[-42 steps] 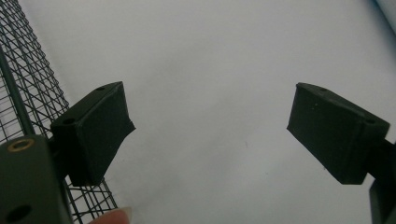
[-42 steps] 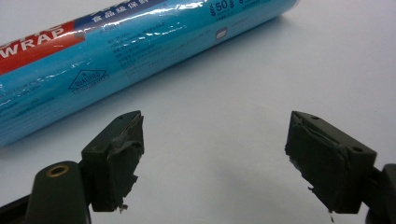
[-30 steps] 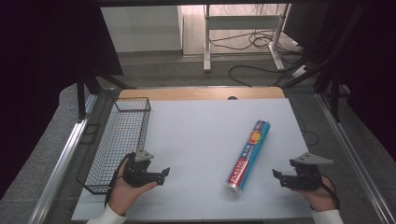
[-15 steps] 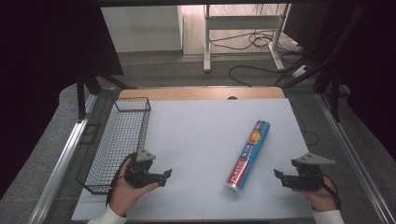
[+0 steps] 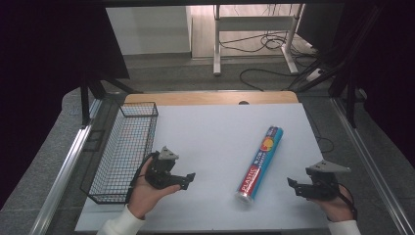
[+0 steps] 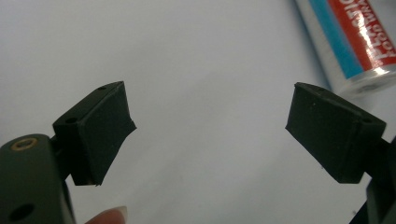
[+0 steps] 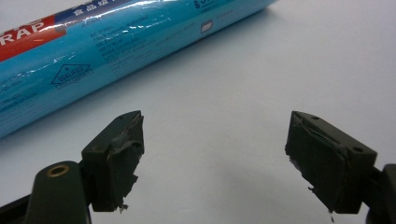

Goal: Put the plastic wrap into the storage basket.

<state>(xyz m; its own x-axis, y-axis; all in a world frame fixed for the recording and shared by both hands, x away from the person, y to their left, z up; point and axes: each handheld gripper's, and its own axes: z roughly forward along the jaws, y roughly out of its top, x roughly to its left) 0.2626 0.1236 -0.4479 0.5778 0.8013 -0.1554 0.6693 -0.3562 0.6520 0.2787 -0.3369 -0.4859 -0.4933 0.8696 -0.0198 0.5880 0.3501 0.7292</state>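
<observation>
A roll of plastic wrap [image 5: 260,164] in blue and red packaging lies slantwise on the white table, right of centre. My left gripper [image 5: 188,178] is held near the front left, pointing right toward the roll, well short of it. Its jaws have just been opening and stand open with nothing between them [image 6: 210,109]; the roll's near end [image 6: 355,42] lies beyond the right jaw. My right gripper [image 5: 292,185] rests at the front right, pointing left at the roll. It is open and empty [image 7: 215,135], with the roll [image 7: 93,51] lying just ahead of it.
A black wire basket [image 5: 139,105] stands along the table's left edge, just left of my left hand. The white tabletop [image 5: 210,132] stretches between the basket and the roll. Beyond the table's far edge are cables and a metal stand on the floor.
My left gripper has shifted a little to the right and lifted slightly off the table. The right gripper and the roll have stayed where they were.
</observation>
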